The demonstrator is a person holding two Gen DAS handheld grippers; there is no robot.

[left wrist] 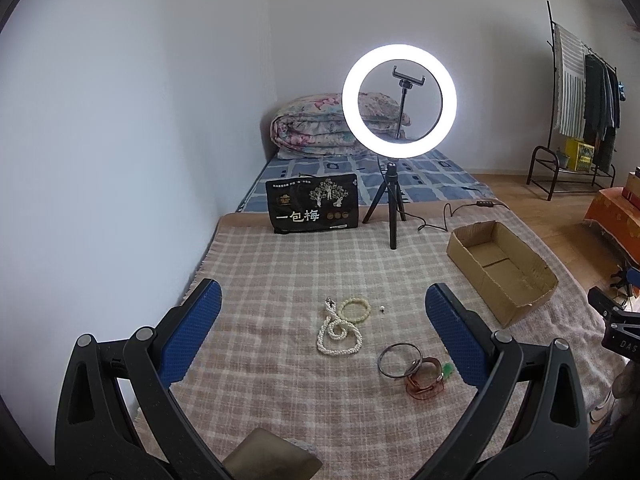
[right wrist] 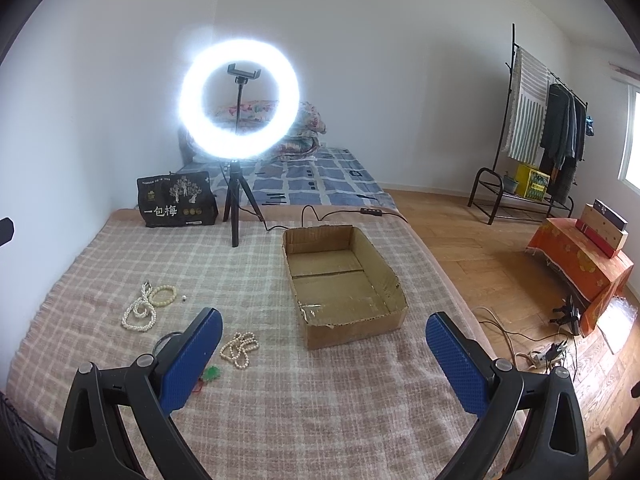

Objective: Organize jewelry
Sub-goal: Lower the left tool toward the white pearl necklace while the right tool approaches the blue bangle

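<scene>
Jewelry lies on a plaid blanket [left wrist: 280, 264]. A white pearl necklace [left wrist: 338, 334] and a cream bead bracelet [left wrist: 354, 310] lie ahead of my open, empty left gripper [left wrist: 322, 320]. A dark bangle [left wrist: 398, 360], an amber bracelet [left wrist: 424, 380] and a green charm [left wrist: 447, 369] lie by its right finger. In the right wrist view my open, empty right gripper [right wrist: 322, 344] hovers before the empty cardboard box [right wrist: 344, 276]. A second pearl strand [right wrist: 240, 350] and the green charm [right wrist: 211, 374] lie by its left finger; the first necklace [right wrist: 138, 312] is farther left.
A lit ring light on a tripod [left wrist: 394, 216] and a black snack bag [left wrist: 312, 204] stand at the blanket's far edge, with a cable [right wrist: 320, 216] behind the box. A tiny bead [left wrist: 383, 309] lies loose. The blanket's right edge drops to wooden floor [right wrist: 480, 256].
</scene>
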